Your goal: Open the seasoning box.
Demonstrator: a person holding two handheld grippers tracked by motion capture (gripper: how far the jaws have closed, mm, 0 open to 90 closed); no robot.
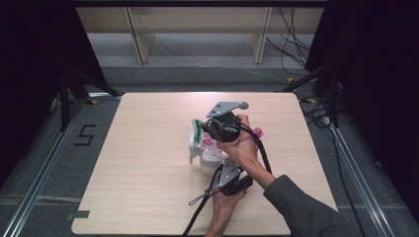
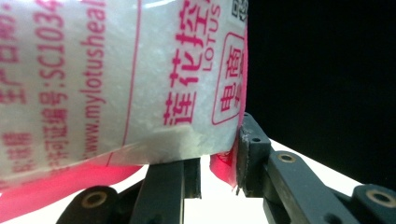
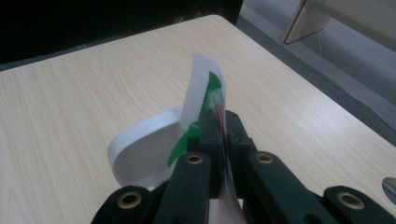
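Note:
A white bag of granules with pink print (image 1: 208,162) stands near the middle of the table, and its printed side looms close in the left gripper view (image 2: 116,84). My left gripper (image 1: 216,168) comes from the near side and its jaws (image 2: 217,156) are shut on the bag's lower edge. My right gripper (image 1: 202,132) reaches in from above right. In its own view the right gripper (image 3: 222,125) is shut on the bag's thin top flap (image 3: 201,86), white film with a green stripe that stands upright and curls into a loop (image 3: 135,149) on its left.
The light wooden table (image 1: 148,197) has bare room on all sides of the bag; its far right edge (image 3: 299,79) drops to grey floor. Behind the table stand wooden shelf legs (image 1: 141,44) and loose cables (image 1: 296,44). Dark curtains flank both sides.

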